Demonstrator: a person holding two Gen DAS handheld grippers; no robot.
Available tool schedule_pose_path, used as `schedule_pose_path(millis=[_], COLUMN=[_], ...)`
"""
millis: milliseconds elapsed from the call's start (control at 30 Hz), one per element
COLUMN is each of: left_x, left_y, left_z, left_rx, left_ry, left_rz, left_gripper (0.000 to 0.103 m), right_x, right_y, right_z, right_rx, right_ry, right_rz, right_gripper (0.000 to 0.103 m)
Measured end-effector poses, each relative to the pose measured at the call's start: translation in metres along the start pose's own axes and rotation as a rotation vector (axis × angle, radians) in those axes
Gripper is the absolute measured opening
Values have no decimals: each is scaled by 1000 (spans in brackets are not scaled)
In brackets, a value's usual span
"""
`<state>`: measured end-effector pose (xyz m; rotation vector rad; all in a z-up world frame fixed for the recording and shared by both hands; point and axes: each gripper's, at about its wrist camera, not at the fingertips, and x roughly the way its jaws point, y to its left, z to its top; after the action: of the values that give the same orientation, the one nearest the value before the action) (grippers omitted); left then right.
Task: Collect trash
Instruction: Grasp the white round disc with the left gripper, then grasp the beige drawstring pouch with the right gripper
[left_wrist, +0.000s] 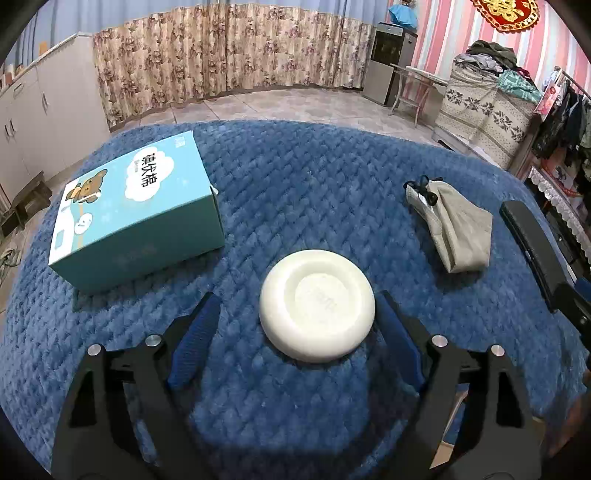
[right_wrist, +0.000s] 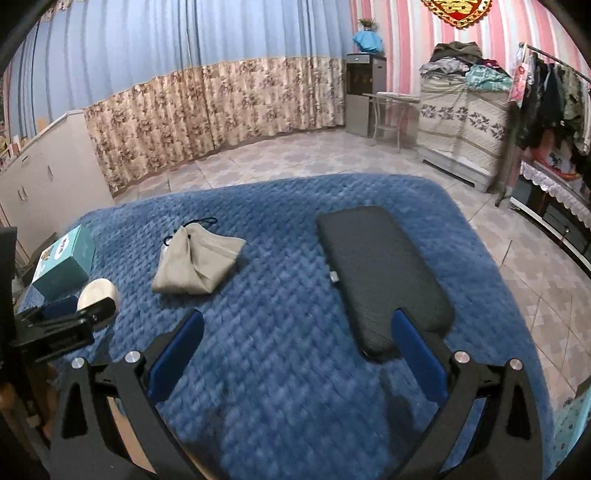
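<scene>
Through the left wrist camera: left gripper (left_wrist: 297, 317) spread wide, blue pads either side of a white round dish (left_wrist: 317, 305) lying upside down on the blue quilted blanket (left_wrist: 295, 177); right pad at or almost at the rim, left pad clear of it, nothing clamped yet. Best, at a guess, to centre the dish between the pads first, then close slowly on the widest part of the rim, since smooth, hard, rounded walls could slip upward out of a squeeze. Soft, nubby blanket under it, so some give when pressing down. Teal cardboard box (left_wrist: 138, 214) to the left, crisp-edged and glossy; limp beige drawstring pouch (left_wrist: 452, 229) to the right. Through the right wrist camera: right gripper (right_wrist: 297, 343) likewise open and empty, poised above the blanket with the near end of a flat, dark, matte case (right_wrist: 380, 273) with rounded corners beside its right pad; pouch and box well off to the left.
</scene>
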<state>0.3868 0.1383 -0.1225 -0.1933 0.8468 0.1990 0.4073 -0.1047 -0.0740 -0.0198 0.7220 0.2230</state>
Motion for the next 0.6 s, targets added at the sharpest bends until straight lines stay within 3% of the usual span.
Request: schedule_pose_path(millis=[167,267,467,600], left_x=[-6,-11,-16,-15], left_y=[-7,-11,12,13], left_z=[-2,-2,-5,-6], left_rx=[50,61,-47,-61], left_ry=[-39,-60,-74,-74], left_rz=[-3,23,20,32], left_gripper=[61,61,61,61], right_x=[15,20,39,53], right_y=[6,15,43,53], right_z=[12,20,34,37], right_rx=[7,-11,-105,-112], right_ry=[19,16,48,72], right_rz=[32,45,61,76], right_gripper=[99,99,99,98])
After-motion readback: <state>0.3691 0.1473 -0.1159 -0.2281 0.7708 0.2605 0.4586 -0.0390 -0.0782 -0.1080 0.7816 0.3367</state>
